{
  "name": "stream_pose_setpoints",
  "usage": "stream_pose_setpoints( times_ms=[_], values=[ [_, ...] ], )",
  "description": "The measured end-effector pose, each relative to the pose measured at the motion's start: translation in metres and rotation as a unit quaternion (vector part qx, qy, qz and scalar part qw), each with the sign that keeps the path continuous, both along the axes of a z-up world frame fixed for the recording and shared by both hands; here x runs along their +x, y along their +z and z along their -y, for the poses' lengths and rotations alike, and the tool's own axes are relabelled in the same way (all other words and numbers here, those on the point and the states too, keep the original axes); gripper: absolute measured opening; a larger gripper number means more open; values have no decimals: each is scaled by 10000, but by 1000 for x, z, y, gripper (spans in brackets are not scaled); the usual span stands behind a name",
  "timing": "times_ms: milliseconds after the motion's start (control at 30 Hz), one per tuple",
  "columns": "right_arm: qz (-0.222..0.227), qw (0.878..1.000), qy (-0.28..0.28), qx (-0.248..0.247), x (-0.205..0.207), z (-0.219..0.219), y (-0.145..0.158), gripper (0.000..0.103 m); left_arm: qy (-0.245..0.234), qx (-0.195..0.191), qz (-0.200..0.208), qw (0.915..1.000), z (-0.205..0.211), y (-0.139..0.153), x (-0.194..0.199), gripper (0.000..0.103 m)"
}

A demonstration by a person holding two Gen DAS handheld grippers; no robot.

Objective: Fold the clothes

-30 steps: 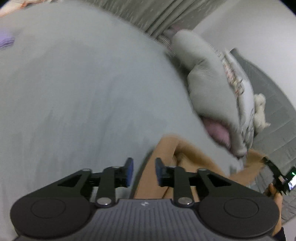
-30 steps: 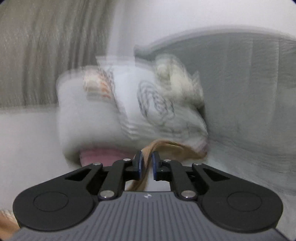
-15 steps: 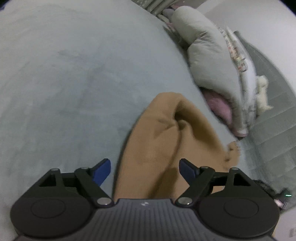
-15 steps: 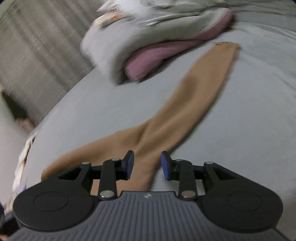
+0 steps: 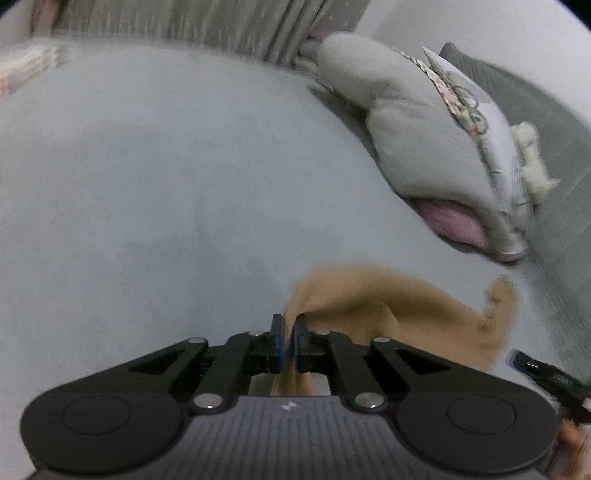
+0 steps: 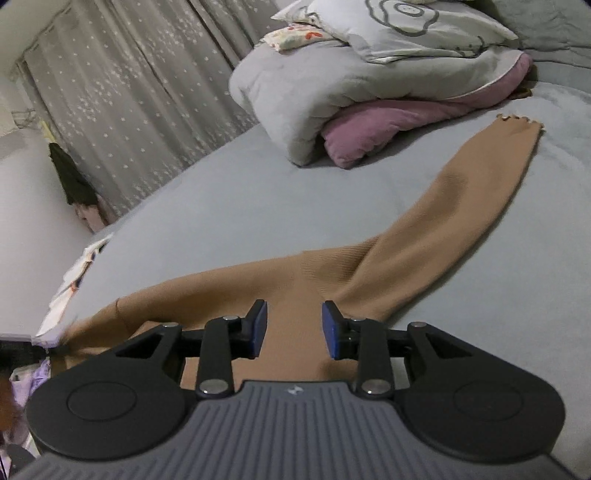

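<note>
Tan ribbed knit, a long-sleeved top [image 6: 306,280], lies across the pale grey bedsheet [image 6: 229,206]. In the right wrist view its body fills the lower middle of the frame and one sleeve runs out flat toward the upper right, ending in a frilled cuff near the bedding pile. In the left wrist view it is bunched at lower centre, and everything there is blurred.

My left gripper [image 5: 290,345] has its jaws pressed together on a raised fold of the tan cloth, pinching it. My right gripper [image 6: 293,328] stands spread, pads apart, with the knit lying beneath the gap and nothing pressed between them.

As I judge it, I am taking hold of the garment to lay it flat for the first fold. To do that well, I would bring the right pads down over a single edge near the sleeve seam, not a loose handful. Then I would keep both holds level so the cloth draws taut without twisting, with the sleeve clear of the pile.

Counted: one tan top, one sleeve fully visible; two grippers. One heap of bedding sits at the upper right: a grey duvet [image 6: 295,85], a pink layer [image 6: 373,129] under it and a printed pillow [image 6: 406,26] on top. A grey starred curtain [image 6: 140,88] hangs at upper left.
</note>
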State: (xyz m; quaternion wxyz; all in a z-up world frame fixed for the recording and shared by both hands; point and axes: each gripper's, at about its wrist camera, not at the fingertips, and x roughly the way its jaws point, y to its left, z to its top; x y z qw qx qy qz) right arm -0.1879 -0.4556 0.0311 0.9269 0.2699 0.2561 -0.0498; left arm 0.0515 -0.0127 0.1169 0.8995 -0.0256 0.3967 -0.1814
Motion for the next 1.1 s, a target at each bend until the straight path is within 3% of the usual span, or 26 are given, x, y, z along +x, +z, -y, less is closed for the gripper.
stream_pose_setpoints(
  times_ms=[100,167,233,300,333,433,467,500,533,567,633,700,767,867,967,1000,1067,1100],
  values=[
    [55,9998,-26,-213,-2,-5,2,35,308,689,474,9960,1,31,19,4],
    [56,9997,-87,-233,-2,-5,0,35,457,1437,675,9863,10,33,26,7],
    [8,9997,-98,-219,-1,-5,-2,35,577,1965,809,9755,16,31,30,31],
    [-74,9996,-32,-253,1,-5,-3,35,751,2228,978,9670,16,27,31,34],
    [-109,9995,31,-291,2,-7,-4,35,837,2237,1024,9656,13,27,29,36],
    [-218,9990,195,-336,5,-8,-6,35,1317,1727,933,9717,-15,29,23,37],
    [-265,9989,237,-303,7,-8,-8,35,1497,1152,807,9787,-31,29,13,37],
    [-312,9988,278,-270,9,-8,-10,35,1345,572,589,9875,-41,23,0,40],
    [-341,9986,317,-262,10,-9,-11,35,1049,149,250,9941,-47,12,-11,51],
    [-356,9984,353,-277,10,-11,-12,35,776,-255,-85,9966,-52,0,-23,55],
    [-385,9979,426,-307,10,-15,-14,35,819,-546,-500,9939,-59,-22,-43,61],
    [-399,9975,482,-319,10,-18,-15,35,1142,-831,-1143,9834,-71,-60,-66,61],
    [-418,9972,537,-299,10,-21,-16,36,1364,-1001,-1327,9766,-78,-81,-79,62],
    [-451,9964,613,-359,10,-27,-17,36,1395,-962,-1414,9754,-78,-101,-89,68],
    [-458,9957,683,-436,10,-31,-17,36,1268,-643,-1175,9828,-68,-102,-87,75],
    [-456,9954,703,-455,10,-32,-17,36,1424,-422,-1049,9833,-66,-102,-87,76],
    [-453,9953,718,-475,9,-31,-17,36,2008,271,-820,9758,-64,-97,-90,77],
    [-450,9952,722,-480,9,-31,-16,36,2084,396,-702,9747,-62,-95,-92,77]
  ],
)
